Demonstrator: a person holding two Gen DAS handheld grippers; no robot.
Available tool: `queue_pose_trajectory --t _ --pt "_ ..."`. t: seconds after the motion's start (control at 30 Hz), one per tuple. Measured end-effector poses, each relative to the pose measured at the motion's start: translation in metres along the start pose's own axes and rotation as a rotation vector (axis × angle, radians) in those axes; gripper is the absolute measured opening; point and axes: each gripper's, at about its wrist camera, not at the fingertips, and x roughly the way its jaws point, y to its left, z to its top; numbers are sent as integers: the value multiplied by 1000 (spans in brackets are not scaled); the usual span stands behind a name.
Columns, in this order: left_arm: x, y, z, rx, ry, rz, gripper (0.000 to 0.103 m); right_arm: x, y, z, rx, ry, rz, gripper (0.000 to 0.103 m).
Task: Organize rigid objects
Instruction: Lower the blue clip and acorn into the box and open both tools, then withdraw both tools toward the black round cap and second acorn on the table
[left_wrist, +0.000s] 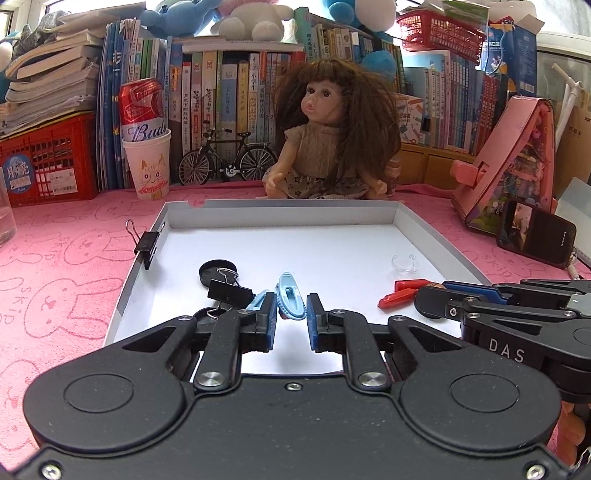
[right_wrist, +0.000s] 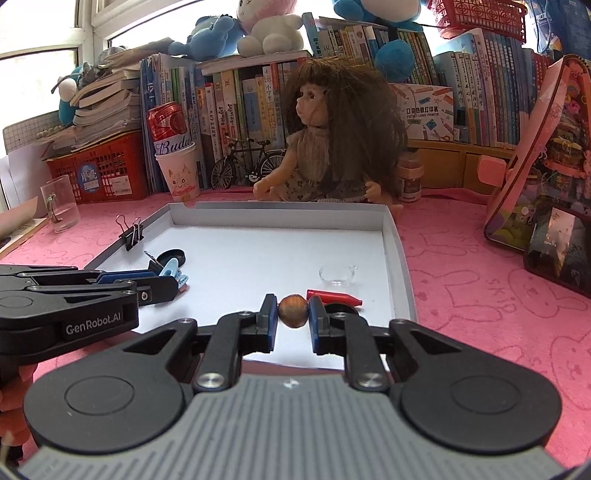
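Cloth, pink, printed with rabbits, spread under everything. Books ranked across the back, from ten to two o'clock. Tray, white and shallow, at centre, reaching toward twelve. Doll seated just beyond the tray's far wall at twelve. Crate, red, at nine to ten o'clock. Can standing in a cup at eleven. Model bike between cup and doll.

Left gripper low over the tray's near end, pinching a blue clip upright between its pads. Right gripper just beside it at three o'clock, pinching a brown nut.

Inside the tray: black disc at ten o'clock from the left gripper, one binder clip lying against it. Another binder clip clamped on the tray's left wall. Red crayons at two o'clock, near the right wall. Clear dish just beyond the crayons.
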Motion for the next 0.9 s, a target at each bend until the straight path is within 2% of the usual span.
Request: queue_pose_trajectory --t 0.47,0.53,0.6,0.63,0.7,0.77,0.9 --pt "23 4 -4 -20 57 14 16 20 -2 1 19 53 -4 23" --pt "24 5 -4 -25 63 12 17 20 -3 2 23 50 5 28" --pt "22 5 -4 -27 60 11 17 17 -4 3 29 40 15 28" --pt "21 6 -4 -28 58 12 17 16 -4 4 30 35 16 34" --pt "17 6 -2 -32 51 8 22 11 -3 5 28 25 23 45" --pt "11 6 -1 -31 41 4 34 7 -2 6 24 15 26 47" --pt "-6 3 1 -4 7 5 46 -5 -3 6 19 -4 39 59"
